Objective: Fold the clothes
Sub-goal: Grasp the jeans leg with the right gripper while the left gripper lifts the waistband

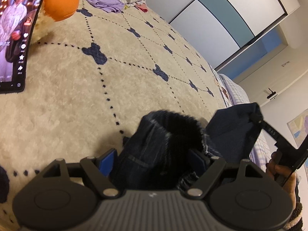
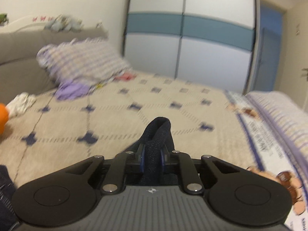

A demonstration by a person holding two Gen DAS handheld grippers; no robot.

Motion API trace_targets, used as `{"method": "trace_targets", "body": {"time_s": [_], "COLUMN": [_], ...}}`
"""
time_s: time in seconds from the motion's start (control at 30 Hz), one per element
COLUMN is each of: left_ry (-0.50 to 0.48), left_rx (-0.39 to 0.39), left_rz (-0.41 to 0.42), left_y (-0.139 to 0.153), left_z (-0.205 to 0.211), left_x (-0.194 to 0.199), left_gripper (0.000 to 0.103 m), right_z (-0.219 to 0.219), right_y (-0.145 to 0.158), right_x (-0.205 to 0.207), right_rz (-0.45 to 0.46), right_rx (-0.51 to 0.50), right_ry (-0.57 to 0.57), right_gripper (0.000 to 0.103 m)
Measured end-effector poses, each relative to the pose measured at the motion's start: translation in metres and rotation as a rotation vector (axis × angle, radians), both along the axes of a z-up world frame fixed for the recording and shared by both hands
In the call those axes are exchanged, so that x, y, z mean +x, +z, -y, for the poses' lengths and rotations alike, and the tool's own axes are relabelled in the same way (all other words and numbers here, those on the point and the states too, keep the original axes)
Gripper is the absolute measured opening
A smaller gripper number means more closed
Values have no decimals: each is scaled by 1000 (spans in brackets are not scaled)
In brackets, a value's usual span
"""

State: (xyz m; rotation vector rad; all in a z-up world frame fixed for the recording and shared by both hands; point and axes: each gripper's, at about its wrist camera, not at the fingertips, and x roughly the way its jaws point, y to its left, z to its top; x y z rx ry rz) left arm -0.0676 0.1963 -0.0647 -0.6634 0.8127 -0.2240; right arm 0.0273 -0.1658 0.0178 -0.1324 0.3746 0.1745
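A dark denim garment (image 1: 163,134) with a black fleecy lining lies bunched on the cream blanket (image 1: 86,80). My left gripper (image 1: 152,154) stands wide, and a thick bunch of the denim fills the gap between its blue pads (image 1: 108,158). My right gripper (image 1: 256,117) holds a corner of the same garment raised at the right, with a hand (image 1: 279,170) behind it. In the right wrist view, the right gripper (image 2: 152,154) is shut on a narrow fold of the denim (image 2: 158,132), which sticks up past the fingertips above the blanket (image 2: 115,115).
A tablet with a video playing (image 1: 13,38) leans at the left beside an orange plush toy (image 1: 59,0). A purple garment (image 2: 71,90), a checked pillow (image 2: 82,61) and a white cloth (image 2: 21,102) lie at the far end. A striped quilt (image 2: 269,125) borders the right; a wardrobe (image 2: 182,38) stands behind.
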Motion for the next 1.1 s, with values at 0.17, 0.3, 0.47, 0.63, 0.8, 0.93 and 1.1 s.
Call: {"method": "trace_targets", "body": {"time_s": [0.17, 0.3, 0.47, 0.63, 0.8, 0.93, 1.1], "left_ry": [-3, 0, -7, -10, 2, 6, -25], "left_rx": [-4, 21, 65, 91, 111, 99, 92], "left_rz": [7, 8, 6, 7, 7, -2, -15], "left_y": [2, 2, 2, 3, 3, 2, -1], "left_z": [4, 10, 20, 26, 29, 29, 34], "left_x": [3, 7, 12, 16, 19, 21, 20], "left_gripper": [81, 81, 81, 81, 81, 81, 81], "right_z": [21, 37, 62, 85, 110, 124, 130], "right_y": [13, 19, 28, 24, 14, 2, -14], "right_x": [2, 9, 17, 25, 35, 42, 51], "right_rz": [74, 94, 140, 135, 103, 65, 28], "right_rx": [11, 26, 35, 27, 16, -7, -68], "right_ry": [-77, -137, -241, -363, -521, -620, -688], "right_gripper": [15, 15, 14, 14, 14, 14, 14]}}
